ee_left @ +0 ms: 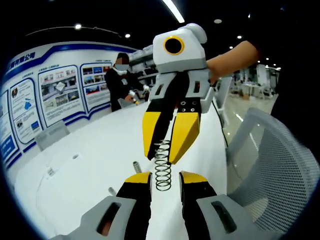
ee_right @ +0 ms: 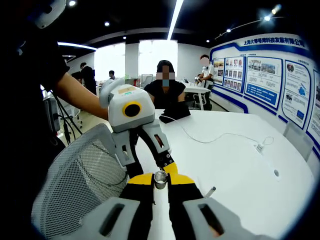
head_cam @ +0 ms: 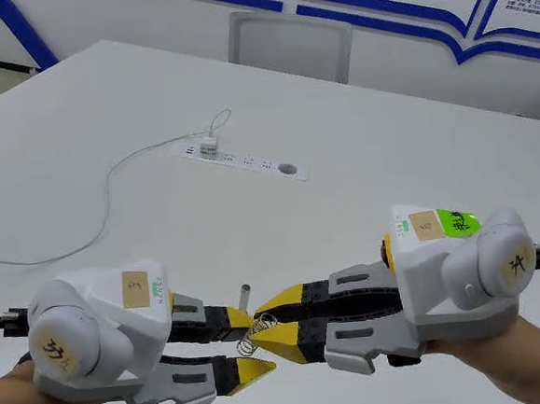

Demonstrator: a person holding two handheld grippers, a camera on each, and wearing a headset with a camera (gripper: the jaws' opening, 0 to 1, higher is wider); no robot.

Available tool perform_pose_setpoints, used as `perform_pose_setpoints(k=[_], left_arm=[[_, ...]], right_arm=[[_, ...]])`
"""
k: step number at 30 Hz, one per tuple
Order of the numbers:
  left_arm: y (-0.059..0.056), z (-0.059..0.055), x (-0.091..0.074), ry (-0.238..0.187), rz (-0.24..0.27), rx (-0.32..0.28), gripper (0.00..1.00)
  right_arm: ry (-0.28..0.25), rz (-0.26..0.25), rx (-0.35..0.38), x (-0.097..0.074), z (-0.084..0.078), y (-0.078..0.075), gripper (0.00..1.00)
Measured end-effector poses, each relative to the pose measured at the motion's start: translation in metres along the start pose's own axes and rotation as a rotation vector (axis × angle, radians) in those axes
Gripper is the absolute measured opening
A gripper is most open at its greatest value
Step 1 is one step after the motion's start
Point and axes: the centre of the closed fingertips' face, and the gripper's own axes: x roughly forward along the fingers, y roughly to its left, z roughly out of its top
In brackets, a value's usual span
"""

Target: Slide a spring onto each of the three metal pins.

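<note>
Just above the bench (head_cam: pixel 365 223), the right gripper (ee_right: pixel 160 184) is clamped on one end of the spring (ee_left: pixel 163 167), whose other end sits between the parted jaws of the left gripper (ee_left: pixel 165 179) (not clearly touching them); a metal pin (head_cam: pixel 245 296) stands upright just beside.

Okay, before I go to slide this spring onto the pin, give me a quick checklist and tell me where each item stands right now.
1. Right gripper shut on the spring: ok.
2. Left gripper fingers open around the spring: ok.
3. Pin upright and bare: ok.
4. Spring lined up over the pin: not ok, it lies sideways off the pin.
5. Places of the other two pins: cannot tell.
</note>
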Motion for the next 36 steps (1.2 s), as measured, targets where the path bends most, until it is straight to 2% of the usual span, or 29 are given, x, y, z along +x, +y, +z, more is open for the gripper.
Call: perform_pose_setpoints(k=[7, 10, 15, 18, 20, 26, 31, 36], left_arm=[[0.013, -0.013, -0.008, 0.002, 0.062, -0.048, 0.28], [0.016, -0.018, -0.014, -0.015, 0.079, -0.105, 0.35], [0.025, -0.031, -0.023, 0.007, 0.122, -0.128, 0.43], [0.034, -0.04, -0.031, 0.017, 0.172, -0.157, 0.51], [0.038, -0.044, -0.035, 0.011, 0.193, -0.172, 0.54], [0.047, -0.054, -0.045, 0.016, 0.234, -0.208, 0.57], [0.051, -0.057, -0.051, 0.008, 0.254, -0.227, 0.58], [0.056, -0.062, -0.052, 0.007, 0.286, -0.251, 0.66]], right_arm=[[0.002, -0.007, -0.001, 0.003, 0.003, -0.009, 0.1], [0.002, -0.02, 0.001, 0.003, 0.005, -0.017, 0.1], [0.016, -0.04, 0.0, 0.001, 0.003, -0.028, 0.1], [0.023, -0.06, 0.005, 0.001, 0.0, -0.036, 0.1], [0.029, -0.068, 0.006, 0.002, -0.001, -0.041, 0.1], [0.047, -0.093, 0.018, 0.003, -0.005, -0.053, 0.1], [0.074, -0.117, 0.028, 0.006, -0.012, -0.065, 0.1], [0.093, -0.141, 0.038, 0.009, -0.017, -0.077, 0.1]])
